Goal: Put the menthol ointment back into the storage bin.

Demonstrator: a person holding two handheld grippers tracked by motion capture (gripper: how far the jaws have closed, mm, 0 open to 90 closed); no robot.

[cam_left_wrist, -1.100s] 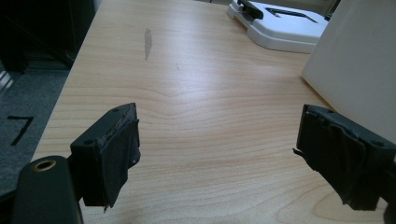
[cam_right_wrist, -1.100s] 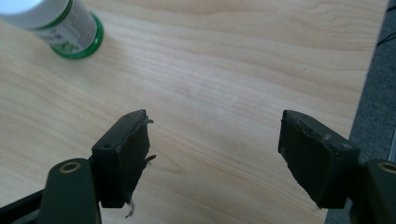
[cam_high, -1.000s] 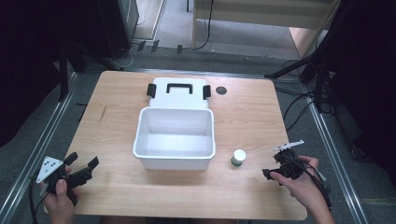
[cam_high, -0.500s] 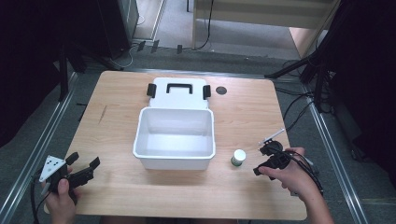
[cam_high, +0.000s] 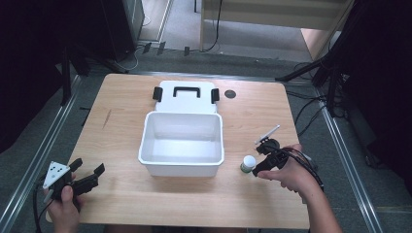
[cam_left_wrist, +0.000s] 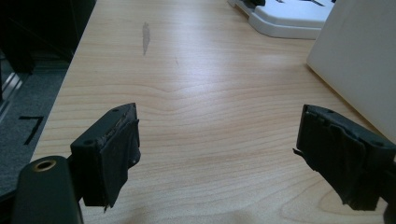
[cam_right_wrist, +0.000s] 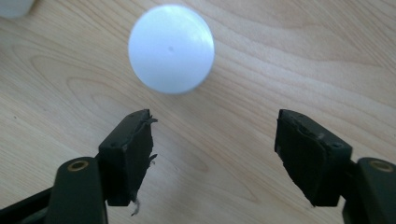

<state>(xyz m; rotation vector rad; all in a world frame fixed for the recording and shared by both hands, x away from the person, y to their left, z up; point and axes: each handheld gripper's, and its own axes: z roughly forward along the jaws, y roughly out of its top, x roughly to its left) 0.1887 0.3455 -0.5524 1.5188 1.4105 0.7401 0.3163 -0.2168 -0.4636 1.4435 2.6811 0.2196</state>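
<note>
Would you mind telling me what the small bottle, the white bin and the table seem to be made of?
The small bottle looks plastic: a smooth, matte white cap over a greenish body. The white bin seems moulded plastic, with thin uniform walls and a soft sheen. The table shows pale wood grain, either veneer or laminate.

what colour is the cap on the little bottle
White, a plain round cap, clearest in the right gripper view.

Your light wooden table (cam_high: pixel 121 121) carries a white open bin (cam_high: pixel 180 144) at its middle, ahead and to the right of your left gripper (cam_high: pixel 90 175). Its lid (cam_high: pixel 185 96) lies flat just beyond the bin, touching its far wall, beside a dark round hole (cam_high: pixel 230 93). A small white-capped bottle (cam_high: pixel 248 164) stands just left of your right gripper (cam_high: pixel 261 160), ahead of its parted jaws.
</note>
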